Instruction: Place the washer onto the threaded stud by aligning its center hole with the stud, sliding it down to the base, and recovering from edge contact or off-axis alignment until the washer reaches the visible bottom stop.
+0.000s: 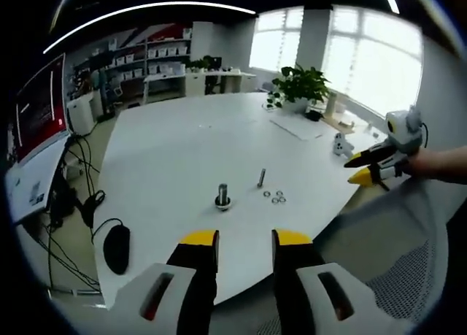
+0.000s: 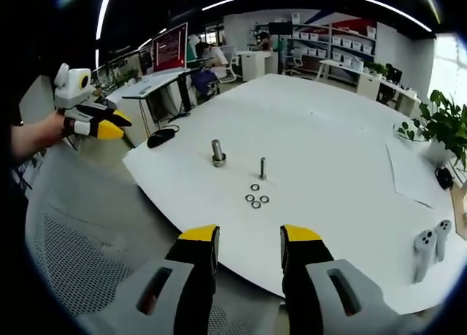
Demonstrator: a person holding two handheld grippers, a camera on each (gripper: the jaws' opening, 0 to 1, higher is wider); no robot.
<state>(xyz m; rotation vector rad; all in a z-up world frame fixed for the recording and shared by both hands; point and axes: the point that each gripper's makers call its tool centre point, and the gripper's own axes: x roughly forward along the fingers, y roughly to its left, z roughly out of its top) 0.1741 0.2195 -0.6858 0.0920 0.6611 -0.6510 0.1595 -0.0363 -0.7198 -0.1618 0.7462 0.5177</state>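
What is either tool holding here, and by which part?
Nothing. The left tool and right tool are both open and empty; the washers lie on the table.

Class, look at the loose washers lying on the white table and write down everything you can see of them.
The washers are four small flat rings, grey and metallic-looking, each with a round centre hole. They lie flat on the white table, clustered close together just in front of the slim upright stud, none threaded onto it. One sits slightly nearer the stud; three bunch behind. Nothing grips them; whether they touch each other is too small to tell.
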